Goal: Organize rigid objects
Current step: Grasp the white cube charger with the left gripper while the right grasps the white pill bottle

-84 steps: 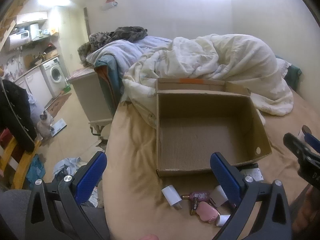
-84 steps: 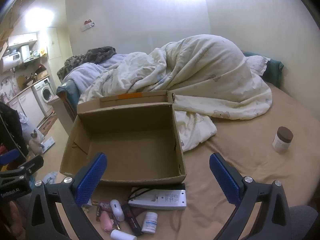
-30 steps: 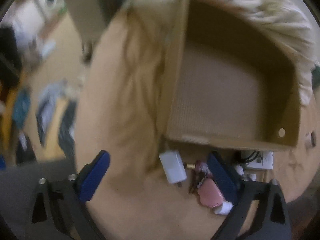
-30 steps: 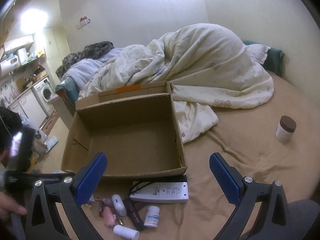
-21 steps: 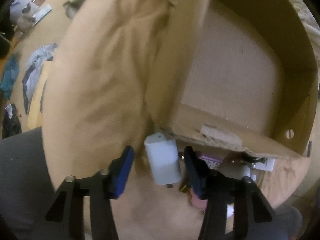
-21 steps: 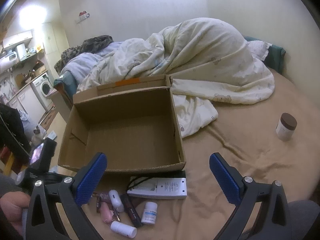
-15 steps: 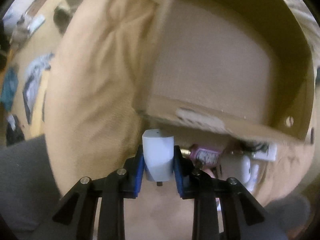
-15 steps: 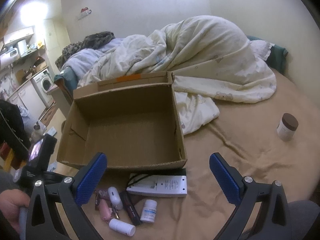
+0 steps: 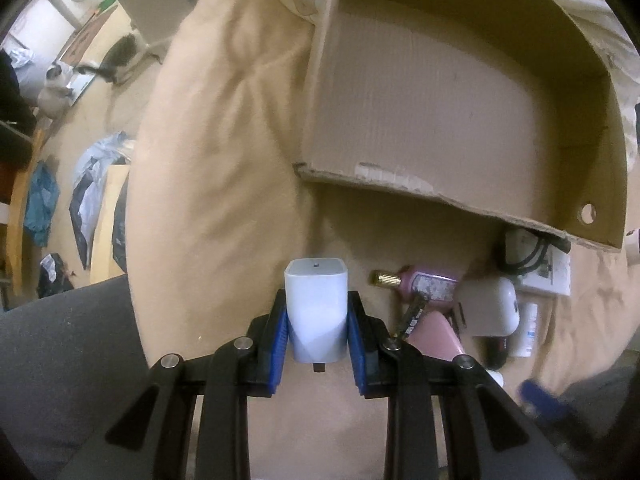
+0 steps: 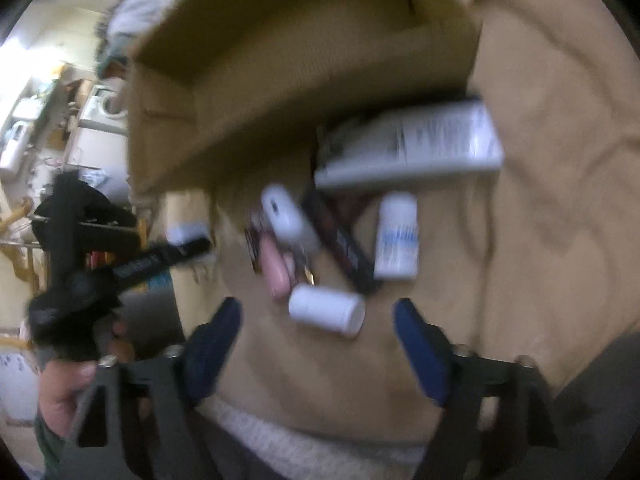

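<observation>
The left gripper [image 9: 316, 330] is pinching a white charger [image 9: 316, 314] while the right gripper [image 10: 318, 344], jaws closing, is nearing a white bottle [image 10: 326, 309] that could roll away.

White charger cube [image 9: 316, 312], upright, clamped

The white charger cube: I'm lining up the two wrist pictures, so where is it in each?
Left wrist: white charger cube, low centre, clamped in the left tool.
Right wrist: blurred, at centre-left, by the left tool's tip.
Shared landmark: cardboard box.
</observation>
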The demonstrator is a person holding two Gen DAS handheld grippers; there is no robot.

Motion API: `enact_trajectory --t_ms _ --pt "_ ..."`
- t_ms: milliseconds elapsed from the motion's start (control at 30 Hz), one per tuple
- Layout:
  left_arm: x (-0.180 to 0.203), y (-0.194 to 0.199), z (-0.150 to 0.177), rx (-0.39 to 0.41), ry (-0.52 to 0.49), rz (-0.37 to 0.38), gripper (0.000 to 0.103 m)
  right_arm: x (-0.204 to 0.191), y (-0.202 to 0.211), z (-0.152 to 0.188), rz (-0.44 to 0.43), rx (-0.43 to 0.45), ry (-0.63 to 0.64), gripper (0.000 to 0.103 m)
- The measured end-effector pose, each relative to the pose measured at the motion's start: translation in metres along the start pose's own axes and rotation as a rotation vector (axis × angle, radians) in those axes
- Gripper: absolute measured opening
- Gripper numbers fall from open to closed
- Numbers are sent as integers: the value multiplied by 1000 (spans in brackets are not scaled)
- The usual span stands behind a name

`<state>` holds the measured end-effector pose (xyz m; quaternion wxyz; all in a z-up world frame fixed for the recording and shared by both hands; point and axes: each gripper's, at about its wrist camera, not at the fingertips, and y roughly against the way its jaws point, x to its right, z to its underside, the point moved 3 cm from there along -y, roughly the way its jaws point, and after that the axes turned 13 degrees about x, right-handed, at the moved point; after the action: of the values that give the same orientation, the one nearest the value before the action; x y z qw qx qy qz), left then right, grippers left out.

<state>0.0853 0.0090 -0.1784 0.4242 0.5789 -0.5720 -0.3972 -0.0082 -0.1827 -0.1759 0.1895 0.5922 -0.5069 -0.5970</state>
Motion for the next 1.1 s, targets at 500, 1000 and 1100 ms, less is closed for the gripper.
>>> enact_trajectory --t_ms 500,1000,1100 --pt "-1 26 9 52 -57 15 24 -27 -1 24 204 47 127 15" --pt "-12 36 1 92 8 38 24 0 12 13 198 94 -69 63" --pt "-12 36 0 91 1 41 24 -18 -7 18 218 58 -23 63"
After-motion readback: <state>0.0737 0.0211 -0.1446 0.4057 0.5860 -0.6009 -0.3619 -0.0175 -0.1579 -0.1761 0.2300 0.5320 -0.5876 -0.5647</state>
